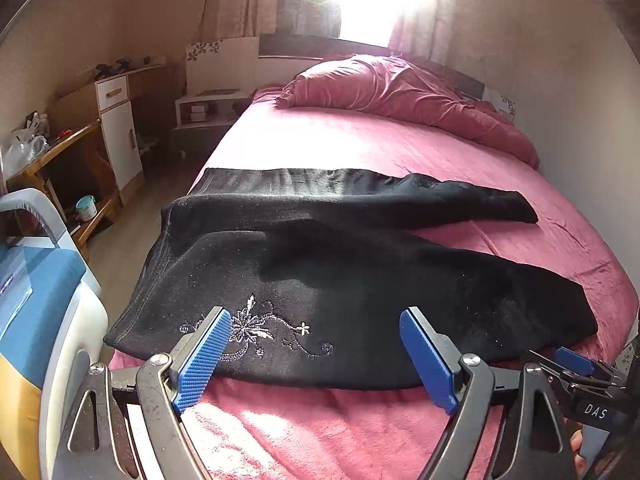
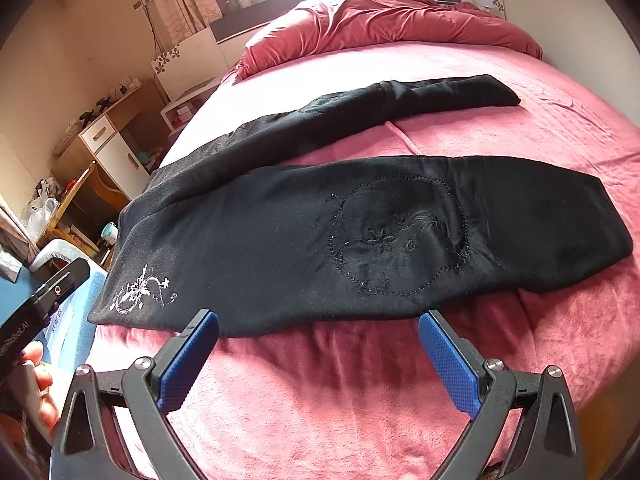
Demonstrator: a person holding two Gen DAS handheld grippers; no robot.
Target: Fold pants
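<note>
Pink plush bedspread [image 2: 360,380] covered the whole bed and served as our work surface, so the fabric had a flat place to lie. One bunched pink duvet [image 1: 420,96] sat pushed up at the headboard end, probably to leave the middle free.

One pair of black soft-knit pants [image 2: 280,240] lay across the bed, waistband hanging toward the left edge, two legs splayed in a V to the right. Near leg [image 1: 440,300] was closest to us, far leg [image 1: 460,200] well apart at the cuffs. We judged no fold done yet: legs not stacked.

Two embroidered motifs on the near leg: a silver floral one [image 1: 256,330] by the hip, a black stitched ring [image 2: 400,236] further down.

Two grippers. We held the left gripper [image 1: 316,356] just over the hip edge near the silver motif, jaws spread wide, nothing between them. Right gripper [image 2: 320,360] sat just short of the near leg's lower hem, jaws also wide, nothing gripped. Placement likely set up a grab of the near leg to bring it onto the far one.
</note>
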